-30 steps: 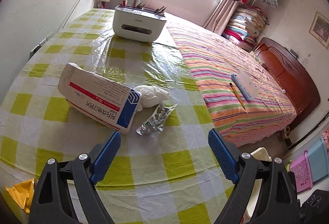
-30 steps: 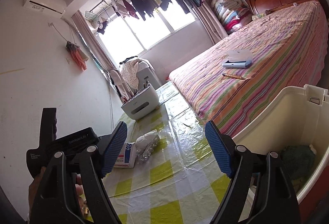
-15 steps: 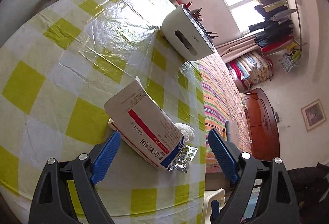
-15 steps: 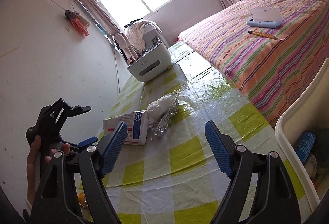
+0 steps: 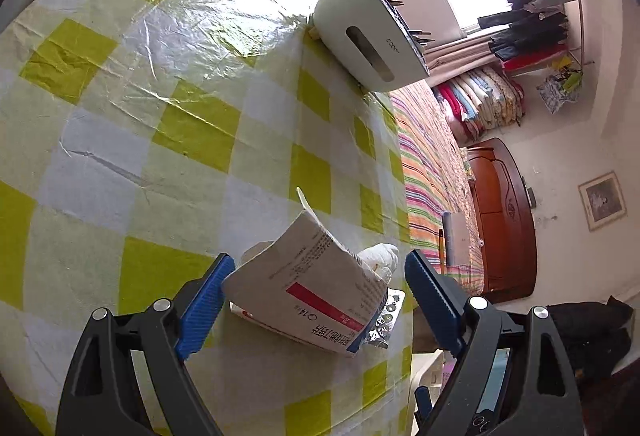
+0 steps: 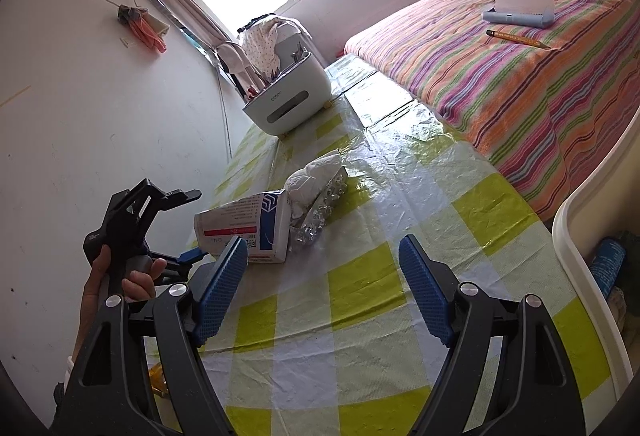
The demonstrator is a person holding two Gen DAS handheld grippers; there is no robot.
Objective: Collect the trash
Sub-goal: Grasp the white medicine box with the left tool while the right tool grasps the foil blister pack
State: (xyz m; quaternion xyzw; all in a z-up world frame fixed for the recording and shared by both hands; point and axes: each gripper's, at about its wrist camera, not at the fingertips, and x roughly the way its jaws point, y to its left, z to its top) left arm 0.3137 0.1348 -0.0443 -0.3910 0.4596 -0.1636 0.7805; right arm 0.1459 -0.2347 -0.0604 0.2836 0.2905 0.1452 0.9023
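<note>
A white medicine box (image 5: 308, 288) is framed, ungripped, between the wide-open left gripper (image 5: 314, 300); the right gripper (image 6: 322, 292) is held open, empty, above the checked tablecloth (image 6: 360, 276).

box (image 6: 244, 226) on table (image 6: 400, 195) | tissue (image 6: 316, 171) behind box | organizer (image 6: 286, 101) farther back

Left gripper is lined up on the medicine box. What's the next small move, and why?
Probably ease the left gripper slightly forward, then close: the medicine box sits between its open blue pads but isn't clamped yet. It lies on the table beside the crumpled tissue and blister pack.
</note>
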